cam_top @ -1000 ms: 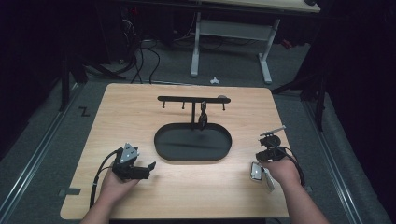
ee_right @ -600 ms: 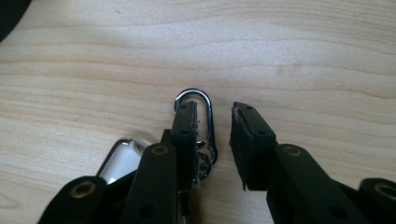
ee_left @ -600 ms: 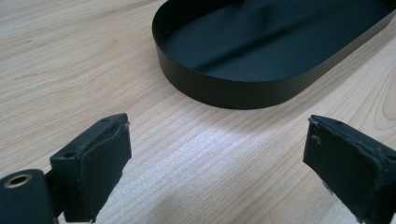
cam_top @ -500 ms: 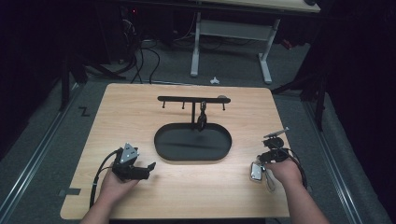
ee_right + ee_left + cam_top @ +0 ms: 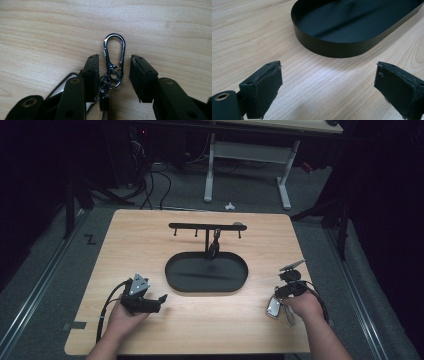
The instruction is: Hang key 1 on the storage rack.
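A silver carabiner clip (image 5: 106, 51) with a small ring and a strap lies flat on the wooden table. It sits between the pads of my right gripper (image 5: 115, 60), whose jaws have just been opening; a gap shows beside its right pad. Seen from above, my right gripper (image 5: 282, 295) points down at the table's right front, over a silver-edged fob (image 5: 273, 308). My left gripper (image 5: 157, 302) rests at the left front, open and empty (image 5: 328, 82), aimed at the black oval tray (image 5: 332, 48).
The black oval tray (image 5: 172, 277) lies mid-table. Behind it stands a black hook rack (image 5: 190, 226) with a dark keychain (image 5: 215, 247) hanging from one hook. Bare wood surrounds both hands. The table's front edge is close behind the forearms.
The right hand has shifted slightly near the fob. The left hand and its gripper have stayed still.
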{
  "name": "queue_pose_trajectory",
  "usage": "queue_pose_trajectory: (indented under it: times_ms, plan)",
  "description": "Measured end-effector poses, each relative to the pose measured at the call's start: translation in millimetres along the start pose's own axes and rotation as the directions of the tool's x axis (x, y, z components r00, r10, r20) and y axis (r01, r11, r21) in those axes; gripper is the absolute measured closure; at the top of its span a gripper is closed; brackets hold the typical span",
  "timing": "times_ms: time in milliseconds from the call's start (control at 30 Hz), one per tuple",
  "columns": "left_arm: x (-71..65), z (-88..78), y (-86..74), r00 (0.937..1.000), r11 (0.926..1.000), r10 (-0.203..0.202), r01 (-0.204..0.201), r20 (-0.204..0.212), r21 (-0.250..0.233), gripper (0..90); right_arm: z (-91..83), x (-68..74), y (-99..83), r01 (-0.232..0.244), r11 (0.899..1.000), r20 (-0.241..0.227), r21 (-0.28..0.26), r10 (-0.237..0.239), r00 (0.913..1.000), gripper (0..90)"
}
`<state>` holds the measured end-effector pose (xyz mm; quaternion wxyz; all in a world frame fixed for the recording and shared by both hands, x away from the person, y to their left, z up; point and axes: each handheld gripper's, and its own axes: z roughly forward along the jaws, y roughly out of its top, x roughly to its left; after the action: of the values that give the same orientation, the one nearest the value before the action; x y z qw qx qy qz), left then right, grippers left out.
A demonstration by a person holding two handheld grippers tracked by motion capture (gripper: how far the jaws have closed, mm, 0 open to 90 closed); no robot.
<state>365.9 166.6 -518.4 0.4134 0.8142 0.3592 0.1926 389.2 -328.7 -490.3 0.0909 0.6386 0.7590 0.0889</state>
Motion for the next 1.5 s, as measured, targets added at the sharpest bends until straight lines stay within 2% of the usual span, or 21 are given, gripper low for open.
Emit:
queue_pose_trajectory:
  times_ms: [200, 433, 700, 733, 800, 900, 1167, 1400, 1500]
  plan:
    - [-0.3, -0.1, 0.1, 1.0, 1.0, 0.003, -0.003, 0.004, 0.002, 8.5, 0.8, -0.2, 5.2, 0.012, 1.0, -0.014, 0.02, -0.012, 0.9998, 60.3]
    - [-0.2, -0.4, 0.1, 1.0, 1.0, 0.005, -0.005, 0.006, 0.003, 8.7, 0.6, 4.1, 9.5, 0.013, 0.999, -0.01, 0.038, -0.013, 0.9999, 72.4]
    - [-0.2, -0.2, 0.1, 0.9999, 1.0, 0.005, -0.005, 0.009, 0.002, 8.8, 0.6, 8.3, 7.9, 0.032, 0.999, 0.015, 0.016, -0.032, 0.9994, 74.5]
    - [-0.3, -0.1, 0.1, 0.9999, 1.0, 0.005, -0.005, 0.009, 0.003, 8.8, -0.3, 8.7, 8.7, 0.032, 0.999, 0.022, 0.021, -0.032, 0.9992, 76.0]
    - [-0.4, 0.2, 0.1, 0.9999, 1.0, 0.005, -0.005, 0.009, 0.003, 8.9, -2.9, 7.2, 10.1, 0.016, 1.0, 0.016, -0.004, -0.016, 0.9997, 84.8]
    - [-0.4, 0.8, 0.0, 1.0, 1.0, 0.005, -0.005, 0.008, 0.005, 8.8, -2.2, 5.5, 10.9, 0.016, 1.0, 0.007, 0.003, -0.016, 0.9998, 85.0]
    - [-0.5, 0.4, -0.2, 0.9999, 0.9999, 0.008, -0.008, 0.007, 0.007, 9.0, 1.9, 7.1, 12.1, 0.038, 0.999, 0.02, 0.025, -0.038, 0.9991, 85.4]
    - [-0.4, -1.4, 0.4, 1.0, 1.0, 0.004, -0.004, 0.006, -0.009, 9.4, 2.0, 4.1, 15.5, 0.031, 0.998, -0.001, 0.053, -0.032, 0.9995, 85.3]
    - [-0.1, -3.1, 1.0, 1.0, 0.9999, 0.003, -0.003, 0.007, -0.016, 10.3, 2.1, 5.5, 17.6, 0.047, 0.997, 0.008, 0.068, -0.048, 0.9988, 85.4]
